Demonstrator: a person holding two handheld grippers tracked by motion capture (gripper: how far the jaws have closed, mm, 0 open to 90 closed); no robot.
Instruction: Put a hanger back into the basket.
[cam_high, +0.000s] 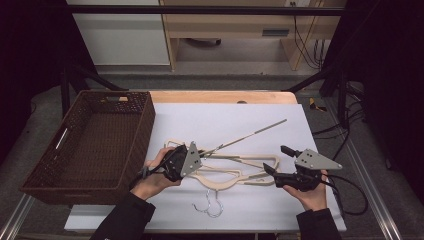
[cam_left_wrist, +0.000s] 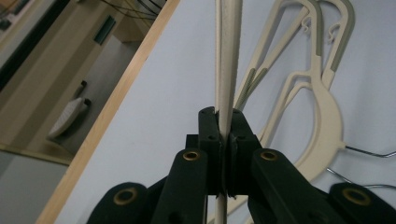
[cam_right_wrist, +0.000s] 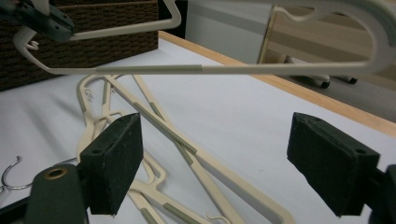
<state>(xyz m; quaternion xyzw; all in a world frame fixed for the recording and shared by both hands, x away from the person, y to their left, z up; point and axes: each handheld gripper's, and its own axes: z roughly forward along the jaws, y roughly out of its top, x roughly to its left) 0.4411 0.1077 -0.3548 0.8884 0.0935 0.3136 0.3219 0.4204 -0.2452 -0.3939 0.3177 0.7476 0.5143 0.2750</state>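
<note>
My left gripper (cam_high: 201, 153) (cam_left_wrist: 224, 130) is shut on a cream plastic hanger (cam_high: 245, 136) (cam_left_wrist: 228, 56) and holds it raised above the white mat (cam_high: 225, 117), seen edge-on in the high view. That raised hanger (cam_right_wrist: 187, 69) crosses the top of the right gripper view, with the left gripper (cam_right_wrist: 44, 18) at its far end. Two more cream hangers (cam_high: 235, 174) (cam_left_wrist: 324, 107) (cam_right_wrist: 163, 128) lie overlapping on the mat. My right gripper (cam_high: 276, 160) (cam_right_wrist: 222, 163) stands open just right of them, nothing between its pads (cam_right_wrist: 116, 158).
A dark brown wicker basket (cam_high: 145, 125) (cam_right_wrist: 93, 42) stands at the left of the table. The lying hangers' metal hooks (cam_high: 212, 205) (cam_left_wrist: 369, 151) (cam_right_wrist: 11, 175) point toward the mat's near edge. The wooden table edge (cam_high: 225, 96) runs along the far side.
</note>
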